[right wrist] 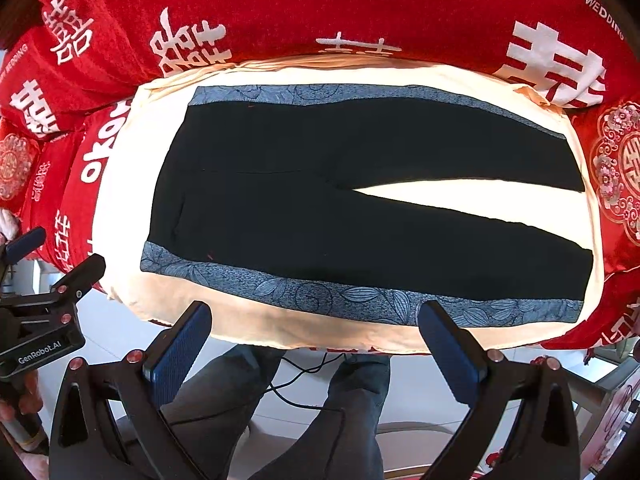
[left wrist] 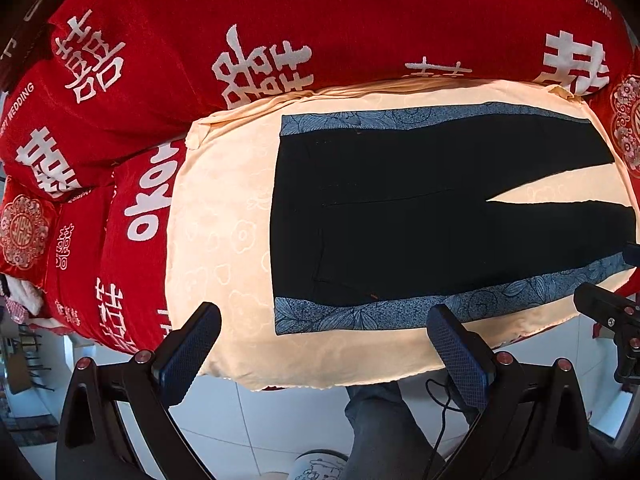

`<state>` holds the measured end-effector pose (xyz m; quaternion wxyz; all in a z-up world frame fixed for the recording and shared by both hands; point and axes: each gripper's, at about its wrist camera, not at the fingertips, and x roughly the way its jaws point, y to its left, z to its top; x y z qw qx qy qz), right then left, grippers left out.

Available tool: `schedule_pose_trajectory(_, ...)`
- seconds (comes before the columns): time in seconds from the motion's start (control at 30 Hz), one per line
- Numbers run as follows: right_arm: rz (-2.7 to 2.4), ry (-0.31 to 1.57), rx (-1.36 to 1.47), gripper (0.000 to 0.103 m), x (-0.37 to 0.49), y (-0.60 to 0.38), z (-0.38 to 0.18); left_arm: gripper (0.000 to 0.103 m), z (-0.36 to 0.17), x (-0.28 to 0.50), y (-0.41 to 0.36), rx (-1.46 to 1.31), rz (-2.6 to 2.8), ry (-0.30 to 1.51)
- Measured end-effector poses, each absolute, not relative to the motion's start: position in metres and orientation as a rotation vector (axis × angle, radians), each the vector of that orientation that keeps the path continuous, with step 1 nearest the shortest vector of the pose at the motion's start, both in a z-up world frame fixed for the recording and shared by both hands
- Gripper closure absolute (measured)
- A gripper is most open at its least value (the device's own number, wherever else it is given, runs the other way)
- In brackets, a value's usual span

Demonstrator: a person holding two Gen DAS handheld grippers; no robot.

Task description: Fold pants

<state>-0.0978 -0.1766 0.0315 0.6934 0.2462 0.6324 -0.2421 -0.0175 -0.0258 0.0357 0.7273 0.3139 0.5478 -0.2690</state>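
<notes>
Pants (right wrist: pixel 320 208), black with a grey leaf-patterned stripe (right wrist: pixel 360 300) down each outer seam, lie flat and unfolded on the cream cushion (right wrist: pixel 120 200), backed by red wedding-print bedding (right wrist: pixel 360 4). Reading left to right: waistband at your left, the V-shaped gap between the legs past mid-length, both cuffs at your right. The long axis therefore runs across your view, parallel to the cushion's near edge. Your left gripper (left wrist: pixel 324 344) hovers off that edge with its fingers spread wide, empty, nearer the waistband. Your right gripper (right wrist: pixel 316 340) hovers likewise, spread and empty, facing the near leg, so it is the one closer to the cuffs. Neither touches the cloth; no fold appears begun.
</notes>
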Motion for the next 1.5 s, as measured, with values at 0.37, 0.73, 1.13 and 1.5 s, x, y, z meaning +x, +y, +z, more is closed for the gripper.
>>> schedule_pose_trajectory(0.37,-0.538,1.414,0.545,0.000,-0.096,-0.177,0.031,0.000,0.036,-0.015,-0.030,0.692,-0.586,1.208)
schedule_pose_trajectory(0.73,-0.533,1.416,0.541,0.000,-0.094,-0.176,0.031,0.000,0.036,-0.016,-0.032,0.707,-0.589,1.201)
schedule_pose_trajectory(1.13,-0.544,1.418,0.551,0.000,-0.094,-0.180,0.030,0.000,0.034,-0.016,-0.034,0.722,-0.610,1.199)
schedule_pose_trajectory(1.5,-0.622,1.419,0.564,0.000,-0.092,-0.177,0.031,0.000,0.027,0.009,-0.027,0.658,-0.678,1.220)
